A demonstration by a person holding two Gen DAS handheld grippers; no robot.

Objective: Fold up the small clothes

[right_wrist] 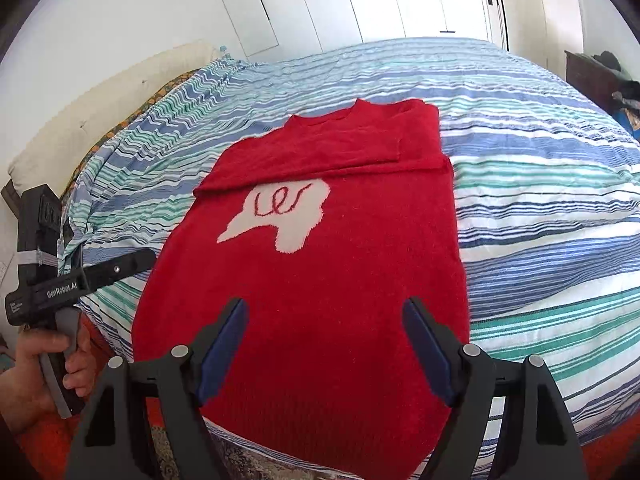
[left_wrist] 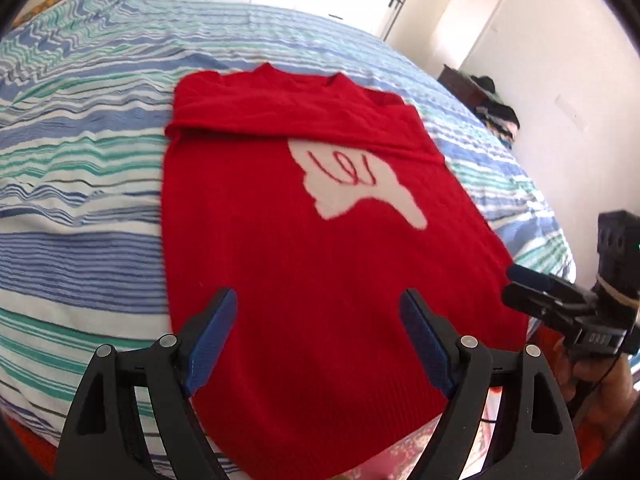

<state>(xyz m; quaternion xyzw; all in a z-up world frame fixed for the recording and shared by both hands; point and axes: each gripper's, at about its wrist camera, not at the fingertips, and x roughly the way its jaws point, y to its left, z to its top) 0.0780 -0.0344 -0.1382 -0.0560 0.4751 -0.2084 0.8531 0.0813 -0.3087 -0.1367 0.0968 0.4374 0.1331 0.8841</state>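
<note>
Striped bedspread [right_wrist: 540, 208] served as the folding surface: red sweater [right_wrist: 320, 280] lay flat on it, sleeves folded across the chest, while left claw [left_wrist: 318, 336] and right claw [right_wrist: 324, 344] hovered apart, empty, over its hem, probably for the next fold.

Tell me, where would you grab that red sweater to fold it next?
Probably the bottom hem corners of the red sweater, coming from the near edge of the bed. The sleeves are already folded across the top, and both open grippers hover nearest that hem.
</note>
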